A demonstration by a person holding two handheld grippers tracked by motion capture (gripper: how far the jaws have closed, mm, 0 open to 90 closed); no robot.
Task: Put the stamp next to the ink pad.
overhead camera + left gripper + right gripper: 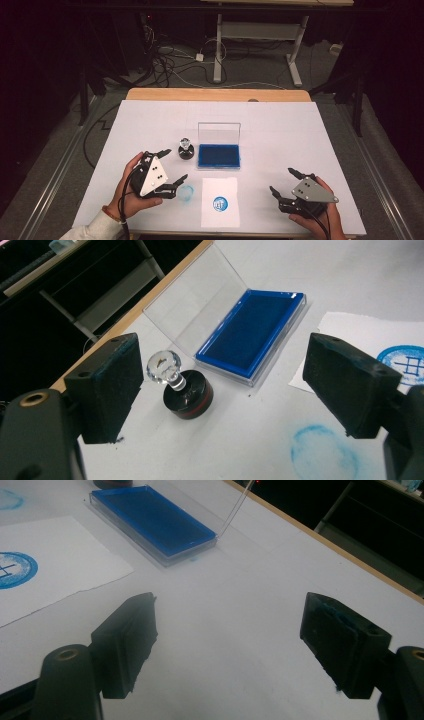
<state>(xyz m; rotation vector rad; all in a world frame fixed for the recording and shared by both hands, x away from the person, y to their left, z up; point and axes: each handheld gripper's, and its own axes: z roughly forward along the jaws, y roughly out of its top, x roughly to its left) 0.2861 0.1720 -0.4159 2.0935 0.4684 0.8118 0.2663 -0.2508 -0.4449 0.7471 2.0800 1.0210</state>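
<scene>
Because the stamp (pixel 181 390) at lower centre is rigid, light and top-heavy, grasp its slippery clear knob (pixel 164 366); left gripper (pixel 225 385) and right gripper (pixel 227 645) stand open, empty.

This looked like a lab or recording studio: dark curtained walls all round, cables (pixel 170 62) tangled across the grey floor (pixel 250 75), a white-legged desk (pixel 260 30) at the back, and one table (pixel 150 120) under a white sheet, its wooden far edge showing, lit from above.
</scene>
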